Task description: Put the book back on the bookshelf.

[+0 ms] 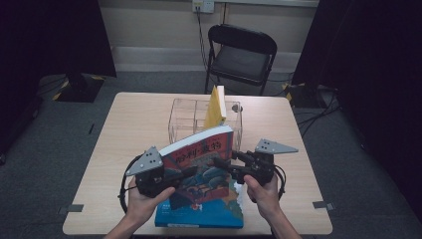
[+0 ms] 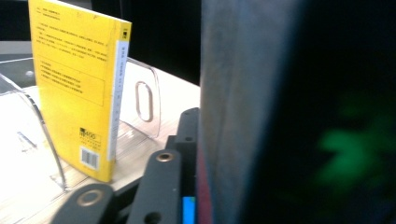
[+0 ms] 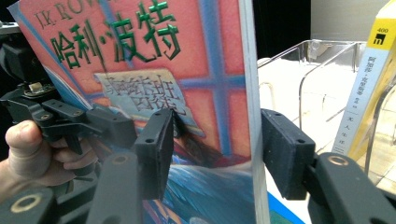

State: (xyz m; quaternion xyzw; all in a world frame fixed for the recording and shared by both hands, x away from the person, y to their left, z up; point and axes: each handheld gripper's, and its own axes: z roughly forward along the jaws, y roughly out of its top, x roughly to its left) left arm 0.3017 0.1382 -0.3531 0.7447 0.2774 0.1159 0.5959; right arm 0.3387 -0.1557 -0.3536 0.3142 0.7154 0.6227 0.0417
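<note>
A thick book with a red and blue cover and green characters is tilted up off the table, top edge toward the clear rack. My left gripper is shut on the book's left edge; in the left gripper view the book hides the far jaw. My right gripper straddles the right edge. One pad lies by the cover, and the other stands just off the page side, so it is open around the book.
A blue book lies flat at the table's near edge under the raised one. A clear acrylic rack at the table's middle holds an upright yellow book. A black folding chair stands behind the table.
</note>
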